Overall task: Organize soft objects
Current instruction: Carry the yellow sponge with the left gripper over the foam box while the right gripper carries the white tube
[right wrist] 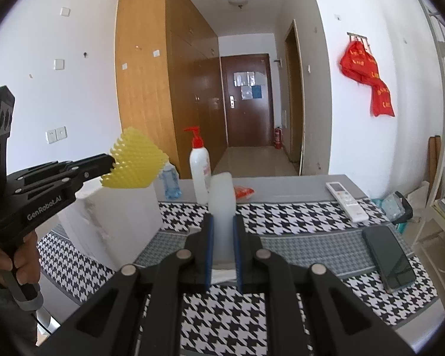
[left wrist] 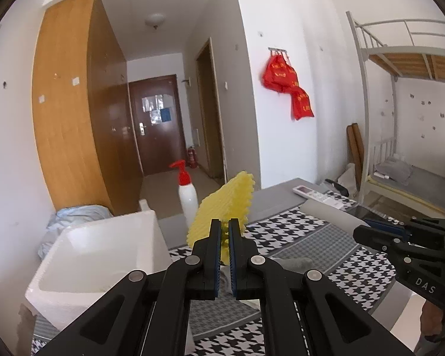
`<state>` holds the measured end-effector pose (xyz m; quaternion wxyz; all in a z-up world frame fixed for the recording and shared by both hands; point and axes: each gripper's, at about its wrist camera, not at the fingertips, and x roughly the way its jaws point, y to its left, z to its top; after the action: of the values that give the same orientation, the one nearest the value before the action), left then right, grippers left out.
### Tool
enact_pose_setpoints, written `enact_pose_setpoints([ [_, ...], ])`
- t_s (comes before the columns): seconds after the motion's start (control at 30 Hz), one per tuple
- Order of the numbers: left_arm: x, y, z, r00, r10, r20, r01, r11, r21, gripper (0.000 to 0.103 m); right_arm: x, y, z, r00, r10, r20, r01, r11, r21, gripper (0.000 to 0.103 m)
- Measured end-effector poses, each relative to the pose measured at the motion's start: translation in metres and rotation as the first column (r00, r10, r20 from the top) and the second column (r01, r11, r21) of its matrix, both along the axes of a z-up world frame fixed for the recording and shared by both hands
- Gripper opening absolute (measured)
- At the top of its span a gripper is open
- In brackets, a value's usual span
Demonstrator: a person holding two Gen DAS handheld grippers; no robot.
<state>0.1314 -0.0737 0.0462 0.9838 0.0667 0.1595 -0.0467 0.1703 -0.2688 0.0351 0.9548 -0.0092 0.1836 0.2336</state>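
Worktop: grey surface spread with a houndstooth cloth; everything for the task sits on or beside it.
White foam box: open-topped, at the left end of the worktop; probably the bin for the soft things, though nothing shows in it from here.
Pump bottle: white with a red pump, upright near the back edge, between the box and the right tool's load.
Phone and remote: flat on the right side, well apart from both tools; hard items, likely not part of the sort.
Yellow foam net: a knobbly, springy mesh sleeve held off the cloth, just right of the box in the left wrist view and in front of its upper edge in the right one. It looks very light and will flatten and bend under any squeeze, so a pinch at one edge carries it; it cannot slip far because the knobs catch.
White foam piece: pale, soft-edged slab standing upright above the cloth, nearer the middle. Light, easily dented; best held across its thin faces low down.
Left tool: nearly closed, pinching the net's lower edge.
Right tool: narrow, clamped on both faces of the slab.
Small orange packet: behind the slab, beside the bottle.
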Motion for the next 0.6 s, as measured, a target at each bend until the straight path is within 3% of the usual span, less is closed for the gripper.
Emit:
enact_pose_setpoints([
  [0.6, -0.009, 0.034, 0.018, 0.994, 0.096, 0.054, -0.094, 0.995, -0.035, 0.005, 0.002, 0.035, 0.021, 0.996, 0.071, 0.053, -0.071, 0.997, 0.007, 0.015],
])
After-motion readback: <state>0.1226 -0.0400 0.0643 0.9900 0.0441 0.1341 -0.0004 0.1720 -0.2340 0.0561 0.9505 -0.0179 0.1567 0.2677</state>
